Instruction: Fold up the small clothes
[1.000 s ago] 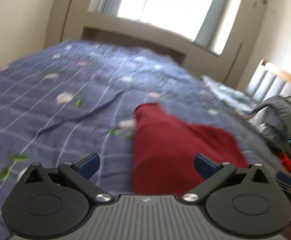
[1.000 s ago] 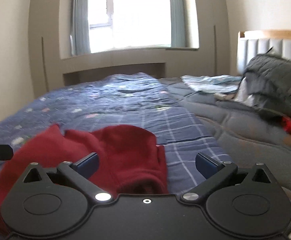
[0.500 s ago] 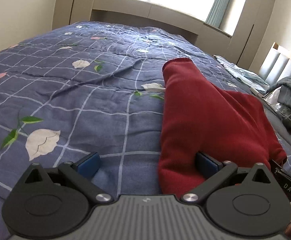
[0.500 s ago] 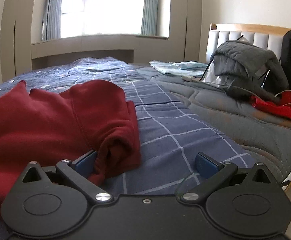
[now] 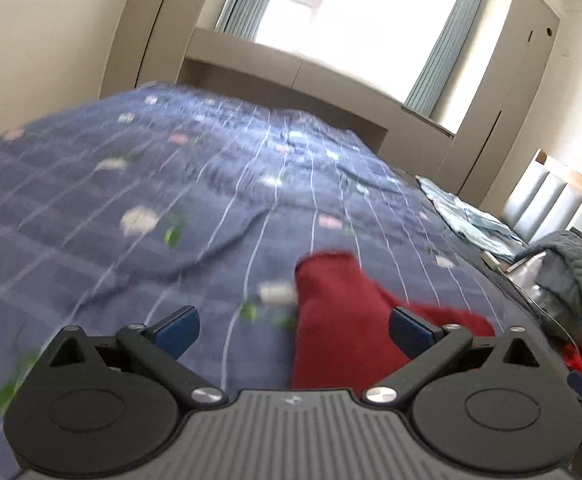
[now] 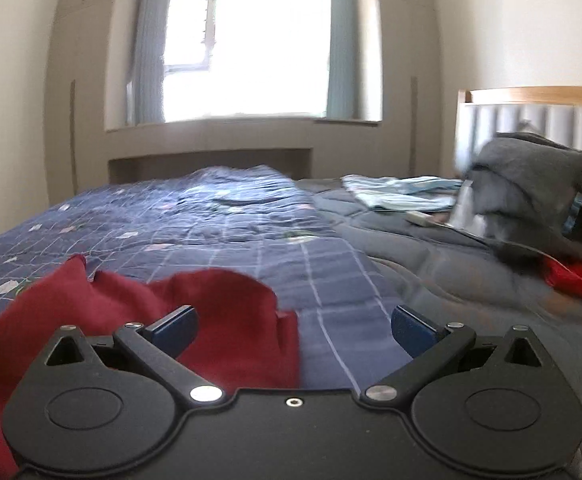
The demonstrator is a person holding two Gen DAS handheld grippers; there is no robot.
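Note:
A dark red garment (image 5: 339,316) lies bunched on the blue checked bedspread (image 5: 171,200). In the left wrist view it sits ahead and right of centre. My left gripper (image 5: 293,326) is open and empty, raised above the bed, its right finger over the garment. In the right wrist view the red garment (image 6: 211,320) lies at lower left, on the bedspread (image 6: 251,232). My right gripper (image 6: 293,328) is open and empty, held above the bed, its left finger over the garment's right edge.
A grey quilt (image 6: 431,276) covers the right side of the bed. On it lie a light blue folded cloth (image 6: 399,196), a grey jacket (image 6: 531,184) and a bright red item (image 6: 575,276). A padded headboard (image 6: 531,116) stands at the right. A window (image 6: 251,52) is ahead.
Both grippers have lifted and pulled back from the red garment, which was close between the fingers half a second ago. Both stay open. The views are blurred by motion.

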